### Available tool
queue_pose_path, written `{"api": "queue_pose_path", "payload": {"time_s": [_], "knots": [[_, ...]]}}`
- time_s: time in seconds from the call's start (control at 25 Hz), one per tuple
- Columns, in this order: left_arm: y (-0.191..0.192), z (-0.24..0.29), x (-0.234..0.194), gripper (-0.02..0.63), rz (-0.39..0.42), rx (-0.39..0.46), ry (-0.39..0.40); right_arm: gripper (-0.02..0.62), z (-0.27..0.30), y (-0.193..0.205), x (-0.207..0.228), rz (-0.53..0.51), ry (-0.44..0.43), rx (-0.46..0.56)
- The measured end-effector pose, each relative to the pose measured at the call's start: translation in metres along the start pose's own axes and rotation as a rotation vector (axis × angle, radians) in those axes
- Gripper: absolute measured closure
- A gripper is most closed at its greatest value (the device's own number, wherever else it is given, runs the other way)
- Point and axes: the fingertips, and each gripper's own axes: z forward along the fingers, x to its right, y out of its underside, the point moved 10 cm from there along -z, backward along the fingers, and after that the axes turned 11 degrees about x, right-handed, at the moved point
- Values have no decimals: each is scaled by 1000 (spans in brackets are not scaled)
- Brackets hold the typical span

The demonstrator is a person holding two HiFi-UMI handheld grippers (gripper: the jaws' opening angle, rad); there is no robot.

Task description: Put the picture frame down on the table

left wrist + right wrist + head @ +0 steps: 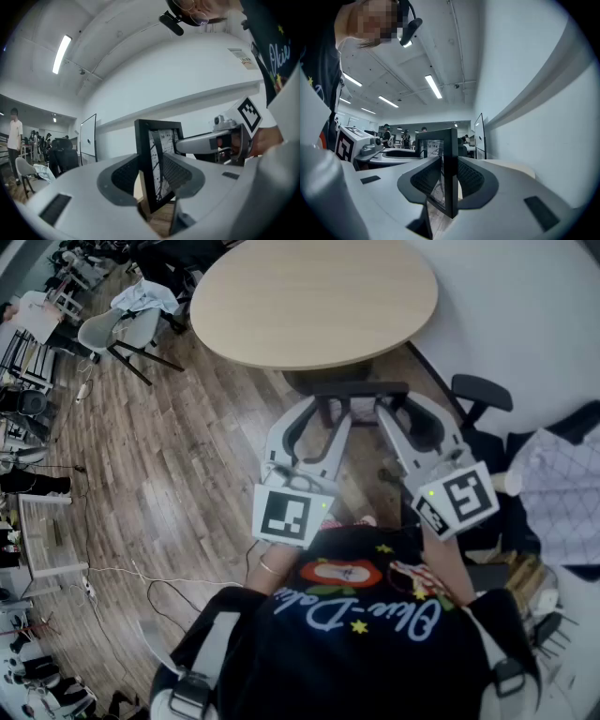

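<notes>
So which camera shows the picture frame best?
The left gripper view: the picture frame turns its front there, black border and printed picture visible. The right gripper view catches it nearly edge-on; the head view shows mainly its top edge.

In the head view the picture frame [361, 388] shows only its top edge, its face unseen. The top border cuts off the desk [309, 296] at its far rim. In the left gripper view the left tool [157, 176] hides the frame's lower part. In the right gripper view the frame stands edge-on with its print unreadable, and the people [405, 137] behind it are too small to tell apart.
</notes>
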Motion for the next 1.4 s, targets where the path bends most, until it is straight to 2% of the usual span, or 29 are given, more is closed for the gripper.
{"api": "queue_pose_path", "payload": {"time_s": [0.48,0.88,1.08,1.28,1.4], "knots": [[1,6,3,457,-5,-4,-11,508,0,-1,7,6,-17,9],[3,15,22,457,15,-12,-5,508,-17,1,22,0,-15,5],[8,21,35,457,14,-31,-1,508,-27,3,26,61,2,12],[11,23,41,457,18,-44,-11,508,-31,8,35,18,-24,5],[12,22,38,457,17,-50,-25,508,-26,10,35,27,-36,3]]}}
